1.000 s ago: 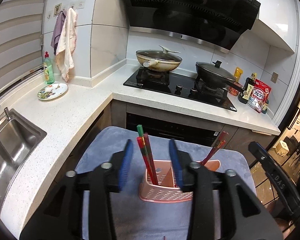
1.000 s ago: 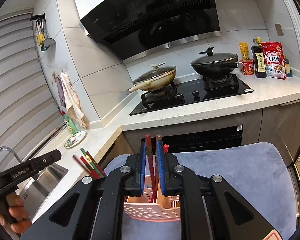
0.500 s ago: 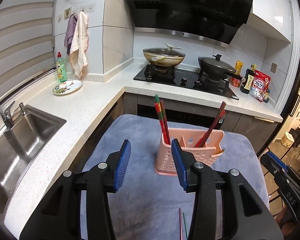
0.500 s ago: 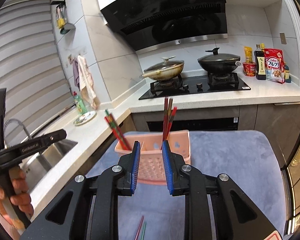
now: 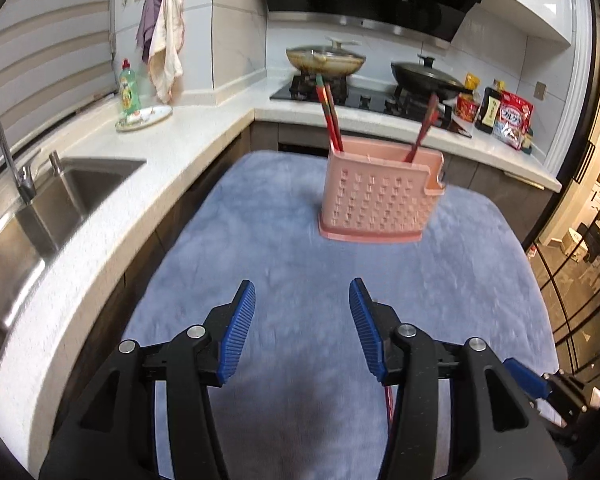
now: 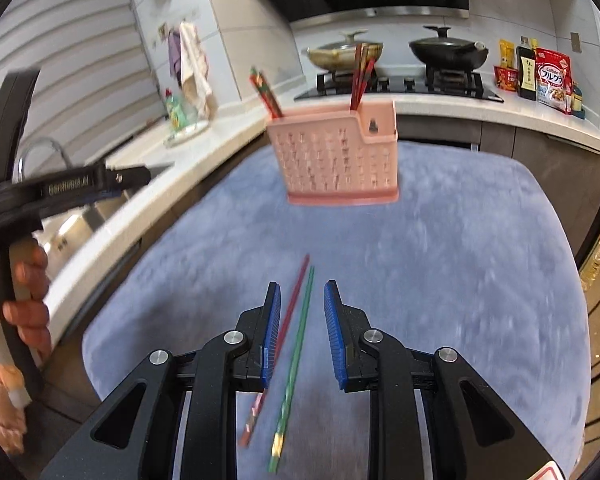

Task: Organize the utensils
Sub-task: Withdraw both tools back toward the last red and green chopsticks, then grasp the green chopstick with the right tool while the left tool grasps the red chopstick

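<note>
Fingers of your right gripper [image 6: 301, 322] stand narrowly apart with nothing pinched; a red chopstick [image 6: 278, 346] and a green chopstick [image 6: 296, 358] lie flat on the mat [image 6: 460, 260] between and below them. Left gripper [image 5: 302, 330] jaws are opening, empty. Beyond both fingertips stands the holder [image 6: 334, 156], already stocked. Expect light, stiff, thin, slick sticks that roll readily. Take hold across both shafts near mid-length, pads square, so they lift together without pivoting.
</note>
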`<state>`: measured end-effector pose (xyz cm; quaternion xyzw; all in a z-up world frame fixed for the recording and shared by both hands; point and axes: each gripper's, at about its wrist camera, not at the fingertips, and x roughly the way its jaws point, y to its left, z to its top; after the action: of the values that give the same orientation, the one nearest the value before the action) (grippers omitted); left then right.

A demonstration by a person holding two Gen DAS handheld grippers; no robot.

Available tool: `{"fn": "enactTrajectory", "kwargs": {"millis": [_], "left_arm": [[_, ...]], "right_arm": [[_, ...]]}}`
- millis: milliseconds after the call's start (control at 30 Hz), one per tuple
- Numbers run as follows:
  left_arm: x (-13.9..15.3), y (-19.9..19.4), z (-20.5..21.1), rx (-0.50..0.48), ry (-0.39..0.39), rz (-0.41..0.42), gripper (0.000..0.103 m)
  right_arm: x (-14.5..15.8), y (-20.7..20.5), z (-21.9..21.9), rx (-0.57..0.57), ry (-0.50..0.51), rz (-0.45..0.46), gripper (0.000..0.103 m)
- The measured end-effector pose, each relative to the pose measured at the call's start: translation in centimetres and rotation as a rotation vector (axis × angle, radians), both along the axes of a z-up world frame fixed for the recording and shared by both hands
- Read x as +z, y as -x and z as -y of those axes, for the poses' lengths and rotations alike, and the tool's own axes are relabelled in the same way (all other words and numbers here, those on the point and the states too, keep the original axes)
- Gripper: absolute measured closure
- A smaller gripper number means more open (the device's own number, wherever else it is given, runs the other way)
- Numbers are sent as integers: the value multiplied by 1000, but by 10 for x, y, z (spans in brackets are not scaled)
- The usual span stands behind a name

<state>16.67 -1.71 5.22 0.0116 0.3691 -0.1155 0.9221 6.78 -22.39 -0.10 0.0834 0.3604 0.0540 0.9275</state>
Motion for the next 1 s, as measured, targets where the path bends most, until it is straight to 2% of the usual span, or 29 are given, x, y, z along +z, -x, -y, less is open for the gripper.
{"fn": "enactTrajectory", "kwargs": {"millis": [167,433,933,1000], "left_arm": [[-30,23,-2,-3,-47,-47,56],[-62,51,-4,-13,-41,-132,56],[-90,75,-7,-19,-52,-198,55],[-92,76,-7,-19,-54,-203,53]], "right_arm": [[-33,29,-17,28,21,-74,80],[-70,49,-31,48,21,-163,80],[-93,46,-41,50,24,-202,81],[-95,45,-40,44,27,-200,84]]}}
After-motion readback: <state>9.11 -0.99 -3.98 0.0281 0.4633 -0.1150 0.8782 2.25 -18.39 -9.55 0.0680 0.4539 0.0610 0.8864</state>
